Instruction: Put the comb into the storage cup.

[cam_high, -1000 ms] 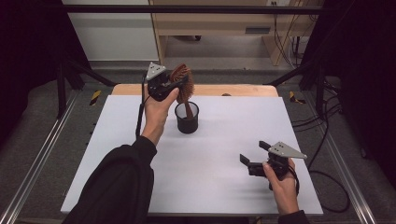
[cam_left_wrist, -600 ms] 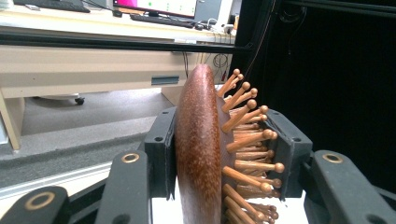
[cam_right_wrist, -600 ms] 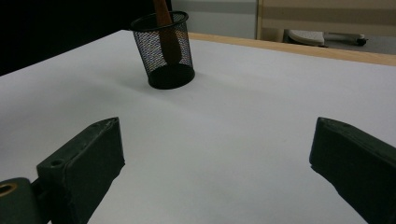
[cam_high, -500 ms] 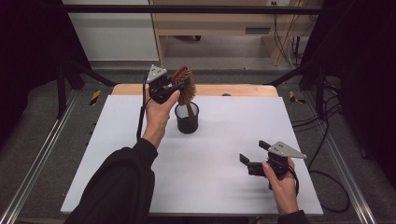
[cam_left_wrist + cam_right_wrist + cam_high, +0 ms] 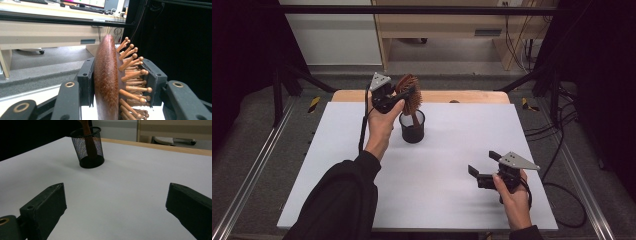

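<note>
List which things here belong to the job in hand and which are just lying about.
In the job: hairbrush, clamped in the left gripper, handle in the mesh cup.
Not in it: right gripper, open over the white table; desk behind.

A white counter (image 5: 437,200) is lying under the scene, with a wooden edge (image 5: 472,96) showing at its far side. Behind it, a light wooden desk (image 5: 447,30) is standing on the grey floor (image 5: 452,65). Black cables (image 5: 562,150) are trailing on the floor at the right side. A keyboard (image 5: 87,8) is resting on the desk.
</note>
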Available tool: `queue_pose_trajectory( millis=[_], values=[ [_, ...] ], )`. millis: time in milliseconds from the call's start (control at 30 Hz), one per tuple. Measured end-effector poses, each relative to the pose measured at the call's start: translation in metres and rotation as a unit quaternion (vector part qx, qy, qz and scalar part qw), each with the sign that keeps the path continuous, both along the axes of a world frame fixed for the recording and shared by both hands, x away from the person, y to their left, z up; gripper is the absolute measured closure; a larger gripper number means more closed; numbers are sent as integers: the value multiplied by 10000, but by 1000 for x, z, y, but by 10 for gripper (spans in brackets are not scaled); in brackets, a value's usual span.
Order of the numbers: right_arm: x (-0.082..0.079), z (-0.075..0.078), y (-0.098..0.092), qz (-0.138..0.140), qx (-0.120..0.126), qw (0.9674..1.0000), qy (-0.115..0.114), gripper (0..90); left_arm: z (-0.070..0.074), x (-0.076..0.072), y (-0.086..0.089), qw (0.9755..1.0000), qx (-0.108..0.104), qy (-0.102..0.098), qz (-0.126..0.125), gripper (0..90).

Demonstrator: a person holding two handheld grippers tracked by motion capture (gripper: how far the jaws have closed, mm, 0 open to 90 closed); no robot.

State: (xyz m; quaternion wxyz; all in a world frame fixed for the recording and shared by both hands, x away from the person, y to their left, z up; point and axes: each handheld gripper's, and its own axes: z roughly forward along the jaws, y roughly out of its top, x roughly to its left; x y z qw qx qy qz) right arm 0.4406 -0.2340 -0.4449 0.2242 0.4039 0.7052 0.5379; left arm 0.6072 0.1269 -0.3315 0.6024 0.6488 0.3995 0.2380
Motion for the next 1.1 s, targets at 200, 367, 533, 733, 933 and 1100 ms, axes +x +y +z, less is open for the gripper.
queue_pose_trajectory(
  millis=[200, 367, 533, 733, 933, 1100],
  values=[
    [0, 0, 0, 7, -8, 10000, 10, 33, -3, 0, -1, 10000, -35, 32, -19, 513],
    [0, 0, 0, 5, 0, 10000, 9, 33, -3, 0, -2, 9999, -79, 47, -48, 513],
    [0, 0, 1, 8, -8, 10000, 18, 33, -4, 0, -3, 9999, -62, 60, -63, 513],
    [1, -1, 2, 36, -29, 10000, 16, 33, -7, 1, -4, 10000, -45, 78, -43, 513],
    [1, -1, 1, 38, 19, 10000, 35, 32, -9, 1, -4, 9999, -34, 97, -40, 512],
    [1, -1, 3, 59, 5, 10000, 36, 33, -11, 1, -5, 9999, -18, 120, -42, 513]
  ],
)
